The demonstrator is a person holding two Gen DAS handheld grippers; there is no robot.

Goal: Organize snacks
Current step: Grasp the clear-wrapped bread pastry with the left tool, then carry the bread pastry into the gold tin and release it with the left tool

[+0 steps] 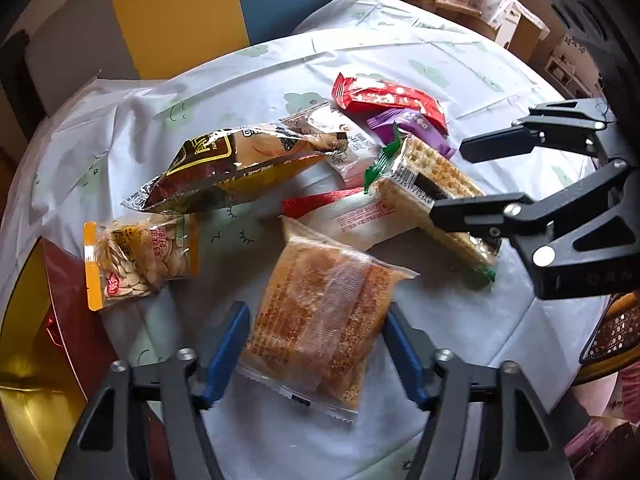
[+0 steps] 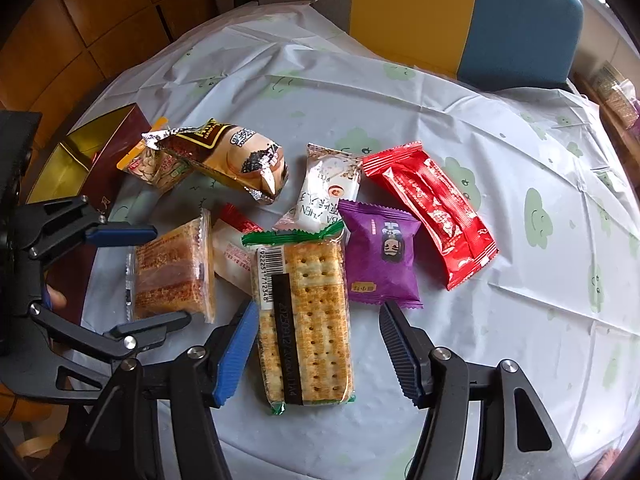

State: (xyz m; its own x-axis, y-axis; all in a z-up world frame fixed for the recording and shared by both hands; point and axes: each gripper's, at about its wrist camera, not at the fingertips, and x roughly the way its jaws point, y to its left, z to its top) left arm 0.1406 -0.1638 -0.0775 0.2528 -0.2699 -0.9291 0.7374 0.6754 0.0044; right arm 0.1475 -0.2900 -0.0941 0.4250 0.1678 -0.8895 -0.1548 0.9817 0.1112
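- The bench (image 2: 500,240) is round and covered with a thin, creased white plastic sheet printed with pale green clouds.
- Left gripper (image 1: 316,344): fingers apart, one blue pad on each side of the clear-wrapped golden cake (image 1: 320,316). Whether the pads press on the wrapper cannot be told.
- The golden cake is a flat, crumbly rectangle in glossy film; its long axis runs away from the left gripper toward the bench centre.
- Right gripper (image 2: 316,348): fingers apart, straddling the near end of the cracker pack (image 2: 316,312). A gap shows at the right pad; contact at the left pad cannot be told.
- The cracker pack is a long clear sleeve with green crimped ends, holding perforated square crackers. Its long axis points away from the right gripper, toward the pile at the bench centre.
- Just beside it lies the purple pouch (image 2: 380,260), matte and pillow-shaped; further right, the red foil packet (image 2: 436,212) lies diagonally.
- The brown foil bag (image 1: 236,172) and the orange-edged seed pouch (image 1: 140,260) lie near the left edge, by an open gold-lined box (image 1: 28,352).
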